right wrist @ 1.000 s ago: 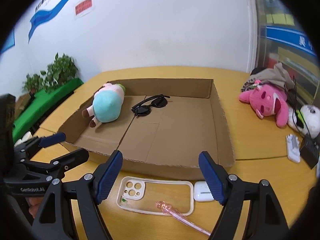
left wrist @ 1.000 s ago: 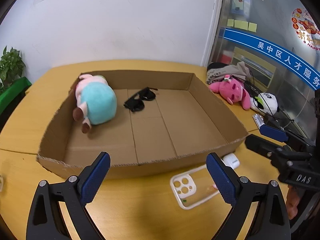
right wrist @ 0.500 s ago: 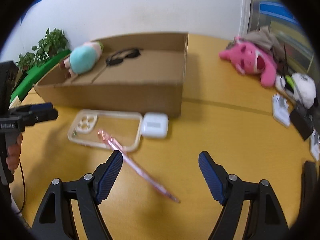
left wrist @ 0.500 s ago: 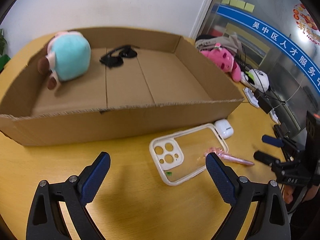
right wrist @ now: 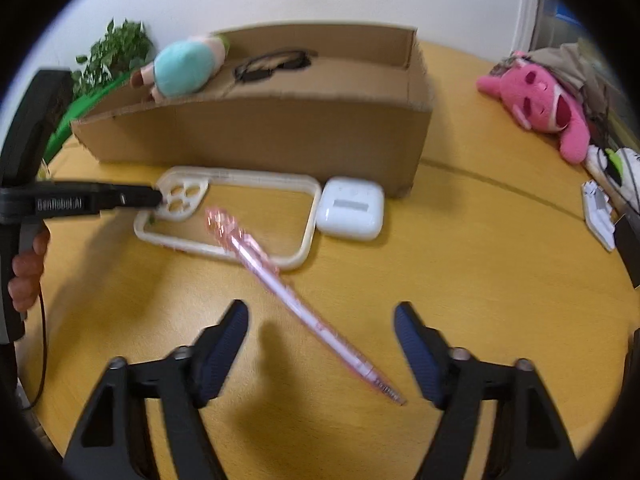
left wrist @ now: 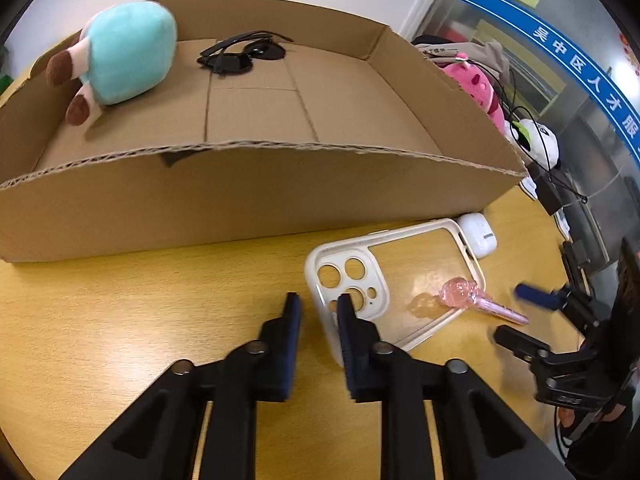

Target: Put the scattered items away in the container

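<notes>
Left gripper (left wrist: 316,312) has dropped toward the table and narrowed from wide open to a small gap; its fingers now straddle the camera-hole end rim of the clear phone case (left wrist: 394,280). Right gripper (right wrist: 320,336) has lowered and shifted right, jaws still wide, now framing the pink pen (right wrist: 288,292). The cardboard box (left wrist: 256,196) looms nearer in both views.

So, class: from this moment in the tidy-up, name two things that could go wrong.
1. The left hand-held gripper straddles only the phone case rim at its camera end; lifting could tip it.
2. The pink pen lies across the case, so it may roll off toward the earbud case.
</notes>
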Demonstrator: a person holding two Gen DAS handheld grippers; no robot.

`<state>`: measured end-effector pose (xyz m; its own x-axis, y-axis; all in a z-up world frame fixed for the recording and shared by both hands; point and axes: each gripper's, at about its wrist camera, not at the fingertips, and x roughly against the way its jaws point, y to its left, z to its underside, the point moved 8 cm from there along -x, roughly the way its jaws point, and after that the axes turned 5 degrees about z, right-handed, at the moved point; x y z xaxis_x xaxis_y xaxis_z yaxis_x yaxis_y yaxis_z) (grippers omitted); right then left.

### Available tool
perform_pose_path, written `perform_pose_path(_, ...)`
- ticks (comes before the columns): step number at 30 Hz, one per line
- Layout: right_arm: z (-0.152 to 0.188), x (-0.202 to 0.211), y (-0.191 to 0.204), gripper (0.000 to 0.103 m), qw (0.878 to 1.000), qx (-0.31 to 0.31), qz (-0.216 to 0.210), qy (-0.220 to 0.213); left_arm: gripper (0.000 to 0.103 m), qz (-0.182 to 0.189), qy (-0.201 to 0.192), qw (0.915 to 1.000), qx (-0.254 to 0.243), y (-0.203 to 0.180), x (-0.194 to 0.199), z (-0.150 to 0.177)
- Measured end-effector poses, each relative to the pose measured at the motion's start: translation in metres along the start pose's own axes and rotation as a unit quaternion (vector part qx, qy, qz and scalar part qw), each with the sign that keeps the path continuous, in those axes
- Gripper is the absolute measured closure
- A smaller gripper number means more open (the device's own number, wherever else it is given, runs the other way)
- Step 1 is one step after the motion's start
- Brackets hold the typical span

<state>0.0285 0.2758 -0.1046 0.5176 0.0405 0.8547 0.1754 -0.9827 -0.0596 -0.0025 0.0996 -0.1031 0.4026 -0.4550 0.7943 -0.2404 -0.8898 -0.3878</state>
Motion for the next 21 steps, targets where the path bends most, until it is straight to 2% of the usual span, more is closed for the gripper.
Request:
perform_pose_path(2, 0.002, 0.000, 0.003, 0.059, 1.000, 0.009, 0.011, 0.001, 0.092, -0.003, -0.001, 1.0000, 0.002, 0.005, 0.002, 0.001)
perform_pose_path(3, 0.002, 0.001, 0.005, 0.070, 1.000, 0.009, 0.006, 0.002, 0.092, -0.008, -0.001, 1.0000, 0.001, 0.007, 0.003, 0.001)
perform_pose_path(4, 0.003, 0.002, 0.009, 0.075, 1.000, 0.010, 0.000, 0.003, 0.092, -0.012, -0.001, 0.9999, 0.000, 0.010, 0.005, 0.002)
perform_pose_path(8, 0.003, 0.005, 0.026, 0.091, 1.000, 0.028, -0.006, 0.002, 0.092, -0.023, -0.002, 0.9997, -0.002, 0.023, 0.015, 0.004)
perform_pose_path(16, 0.009, 0.015, 0.053, 0.092, 0.998, 0.029, -0.059, 0.002, 0.093, -0.040, 0.003, 0.9990, -0.018, 0.049, 0.039, 0.022)
perform_pose_path(20, 0.003, 0.029, 0.055, 0.092, 0.996, 0.005, -0.081, -0.023, 0.093, -0.044, 0.002, 0.9989, -0.014, 0.058, 0.046, 0.027)
perform_pose_path(21, 0.001, 0.031, 0.051, 0.094, 0.997, 0.000, -0.074, -0.028, 0.094, -0.050, 0.001, 0.9986, -0.014, 0.061, 0.048, 0.029)
